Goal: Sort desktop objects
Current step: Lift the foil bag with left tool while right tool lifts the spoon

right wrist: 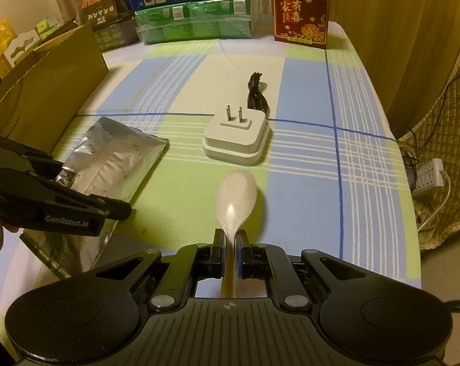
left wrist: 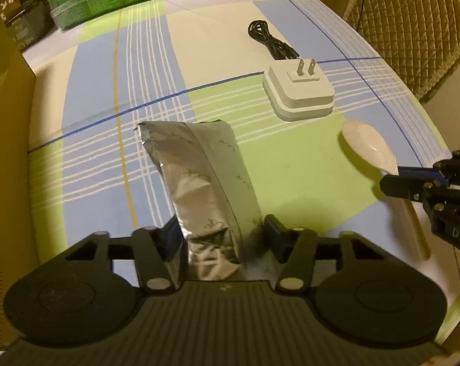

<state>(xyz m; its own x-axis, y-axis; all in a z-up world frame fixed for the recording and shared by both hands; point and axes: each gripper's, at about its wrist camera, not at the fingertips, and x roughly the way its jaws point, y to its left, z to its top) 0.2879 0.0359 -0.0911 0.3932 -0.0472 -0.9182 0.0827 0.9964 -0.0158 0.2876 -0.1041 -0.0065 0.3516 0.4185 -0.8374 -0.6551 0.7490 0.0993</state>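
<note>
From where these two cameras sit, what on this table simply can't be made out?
- Silver foil pouch: its near end is hidden behind the left gripper in the left wrist view.
- Pale speckled plastic spoon: the handle end disappears under the right gripper in the right wrist view.
- Brown cardboard box: its inside is hidden by its own wall.

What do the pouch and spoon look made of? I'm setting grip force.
The pouch looks like thin metallised foil: silvery, shiny, creased and crumpled near the left gripper. The spoon looks like hard speckled plastic, matte off-white; it could be wheat-straw composite.
</note>
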